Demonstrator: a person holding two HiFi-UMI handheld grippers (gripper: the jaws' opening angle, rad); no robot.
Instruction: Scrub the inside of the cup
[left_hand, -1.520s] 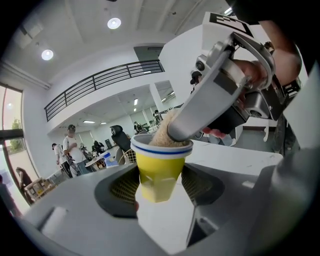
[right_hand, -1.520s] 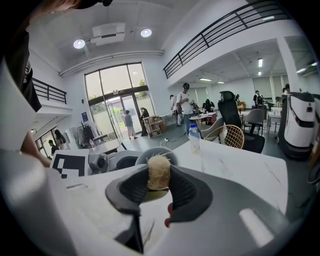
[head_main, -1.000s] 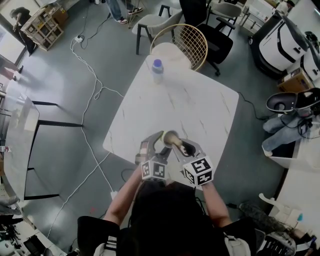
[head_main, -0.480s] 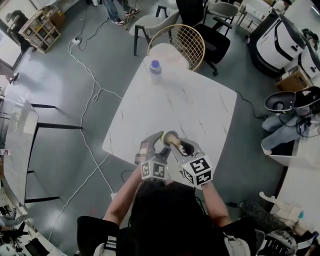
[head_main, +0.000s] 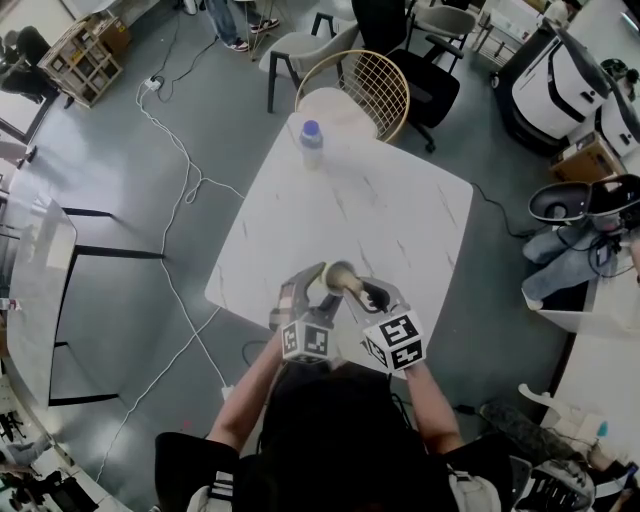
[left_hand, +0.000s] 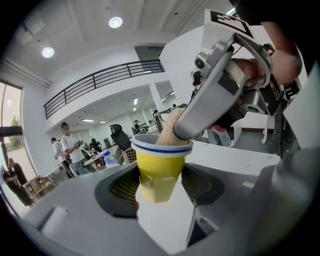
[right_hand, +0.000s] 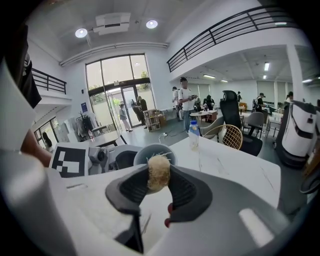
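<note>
Left tongs (left_hand: 159, 182), right tongs (right_hand: 159, 186) grey; pads (left_hand: 120, 187) black.

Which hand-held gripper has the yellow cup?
The left hand-held gripper clamps the yellow cup; the right hand-held gripper grips a tan scrubber instead.

Yellow cup (left_hand: 161, 162) gripped upright by the left tool (left_hand: 161, 188), right tool (left_hand: 186, 131) holding a tan scrubber (left_hand: 167, 134) in the cup's mouth, white worktop (left_hand: 240, 160) behind the cup.

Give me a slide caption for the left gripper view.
Left gripper grips a yellow cup; right gripper holds a tan scrubber in the cup's mouth.
</note>
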